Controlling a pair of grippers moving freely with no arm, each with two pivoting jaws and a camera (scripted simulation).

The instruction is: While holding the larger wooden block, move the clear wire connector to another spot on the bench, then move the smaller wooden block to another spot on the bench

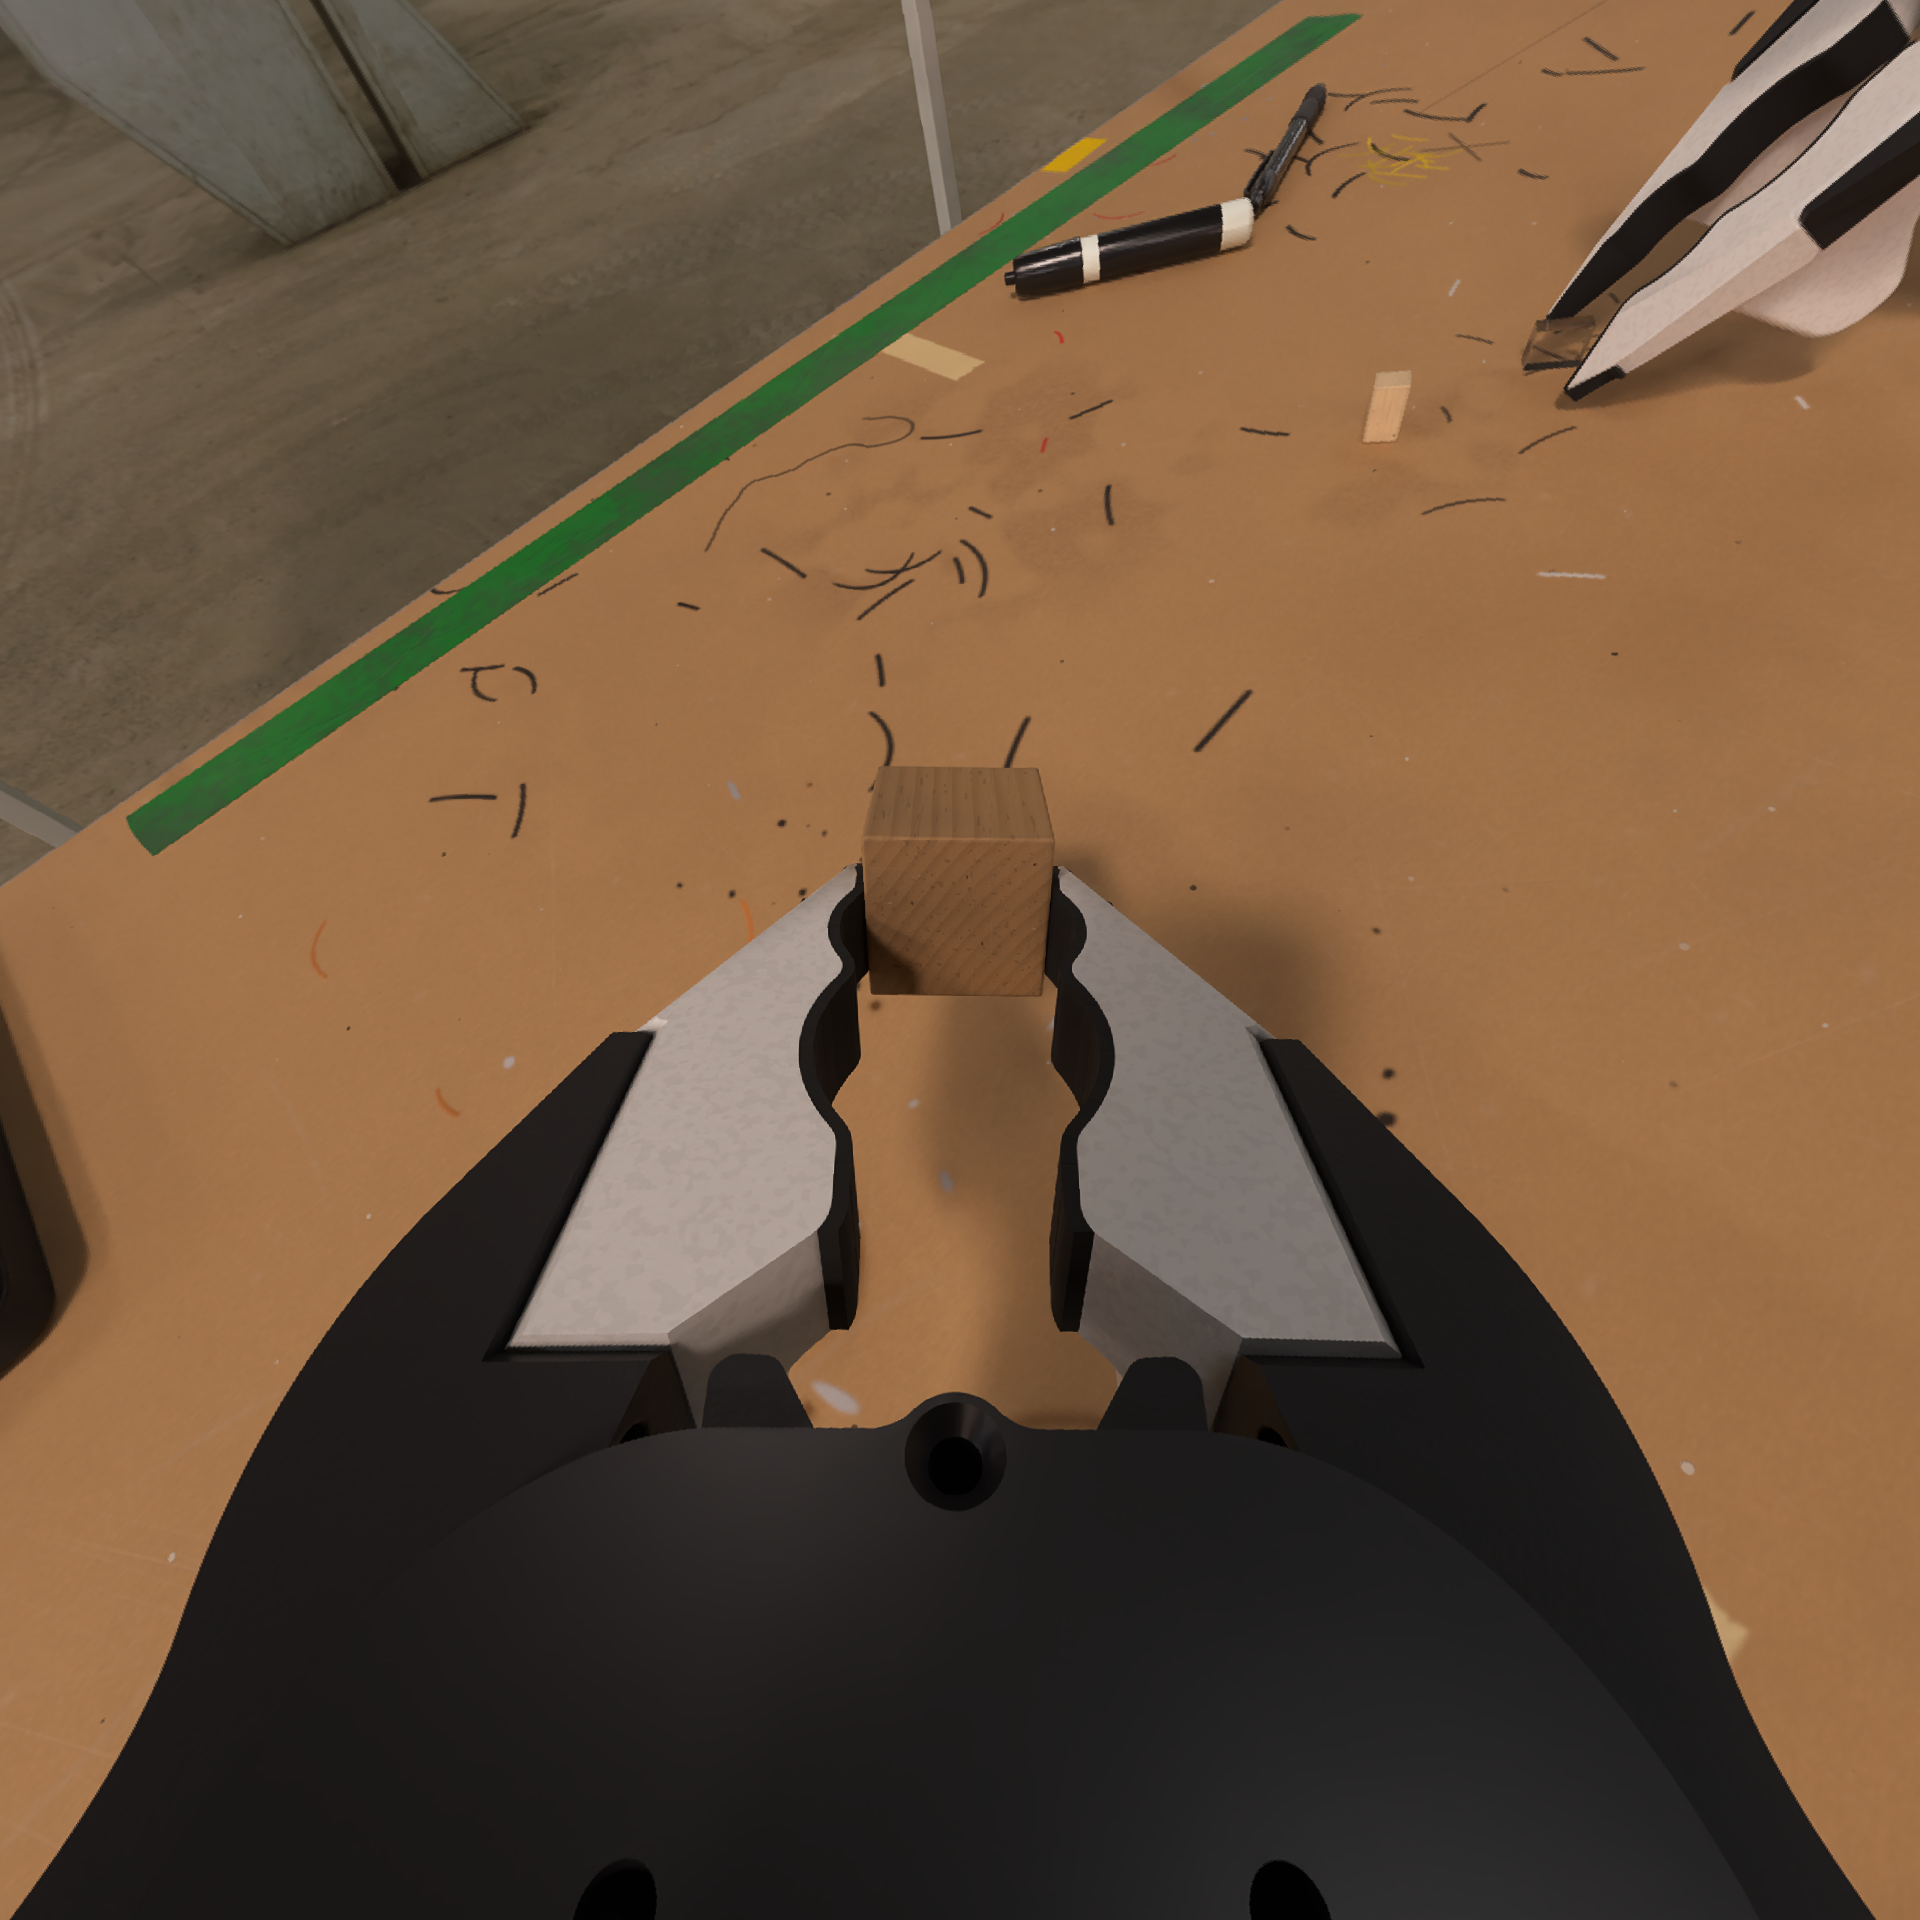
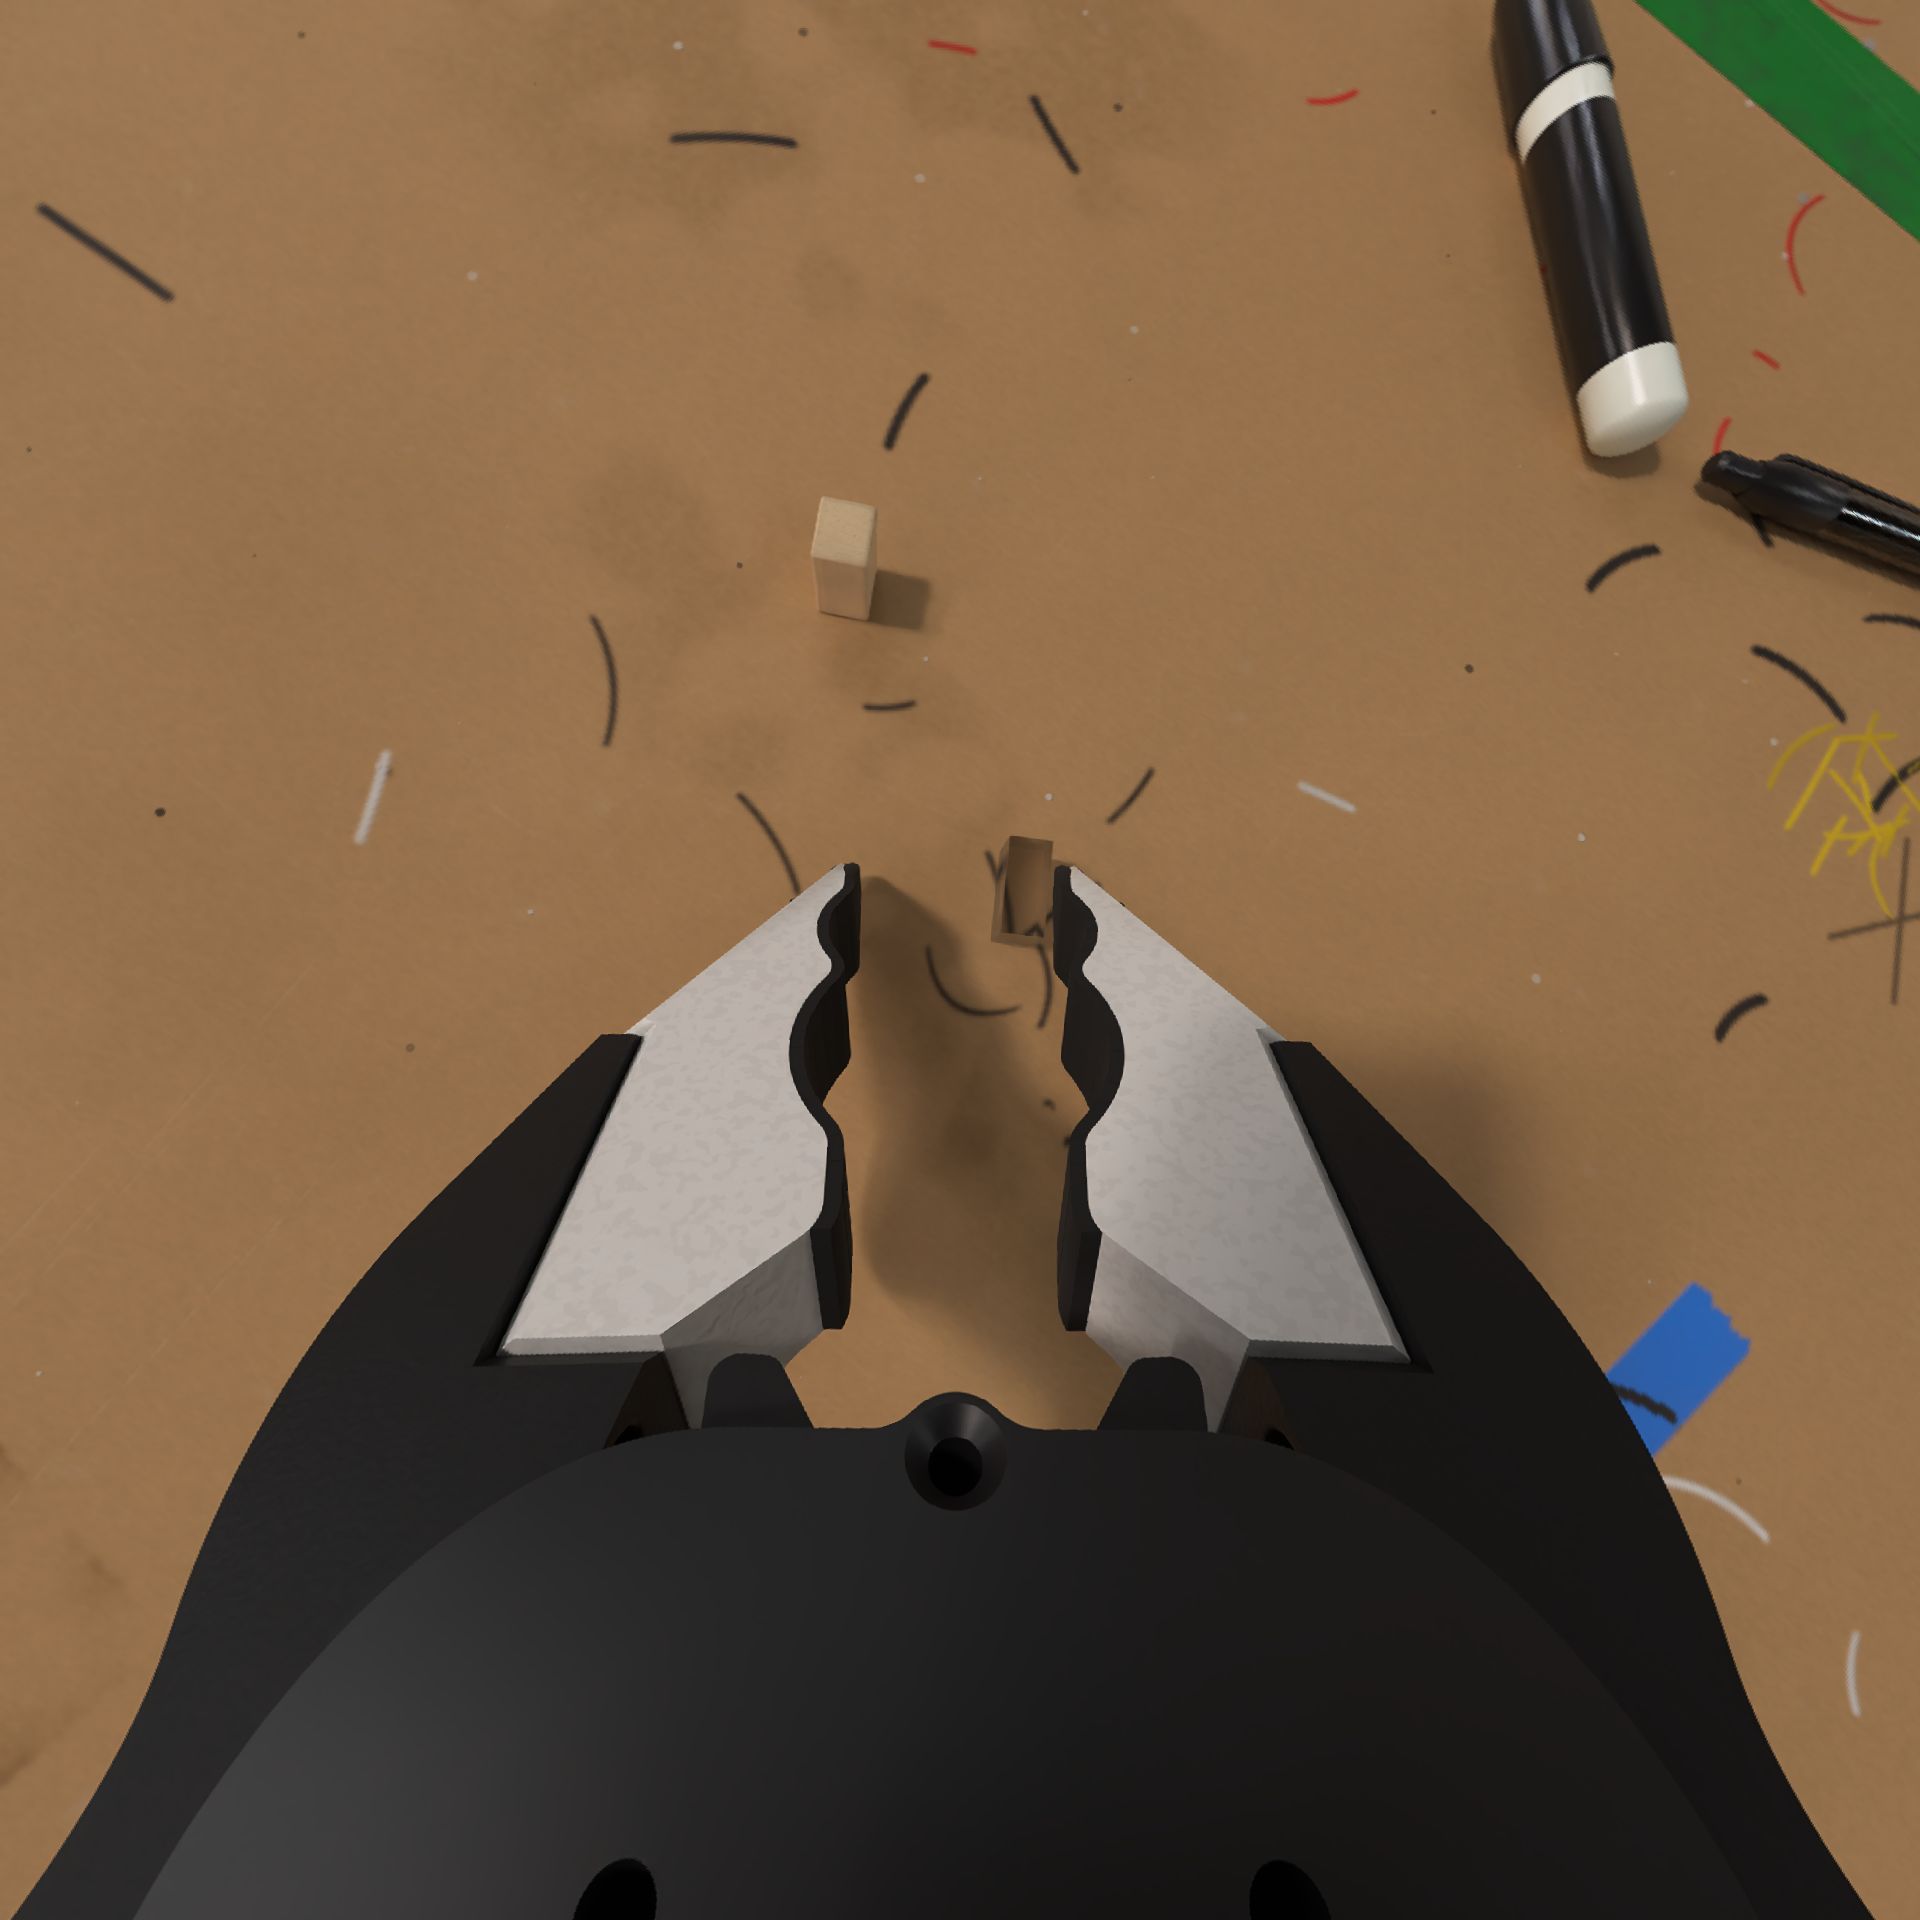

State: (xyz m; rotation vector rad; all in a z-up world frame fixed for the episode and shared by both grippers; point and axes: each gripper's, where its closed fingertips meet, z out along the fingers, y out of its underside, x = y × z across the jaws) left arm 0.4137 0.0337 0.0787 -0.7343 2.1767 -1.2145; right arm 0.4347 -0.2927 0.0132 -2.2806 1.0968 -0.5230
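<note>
My left gripper (image 1: 956, 894) is shut on the larger wooden block (image 1: 956, 831), a brown cube held between the fingertips over the bench. My right gripper (image 2: 956, 883) is open. The clear wire connector (image 2: 1023, 888) stands on the bench between its fingertips, close against the right finger and apart from the left finger. The smaller wooden block (image 2: 844, 558) is pale, stands upright on the bench ahead of the right gripper, and is untouched. In the left wrist view the smaller block (image 1: 1387, 407) stands at the far right, with the right gripper (image 1: 1569, 353) and connector (image 1: 1558, 343) beyond it.
A thick black marker with a white cap (image 2: 1590, 229) and a thin black pen (image 2: 1829, 520) lie at the right. A green tape strip (image 1: 727, 436) runs along the bench edge, with floor beyond. A blue tape piece (image 2: 1678, 1361) lies near the right gripper.
</note>
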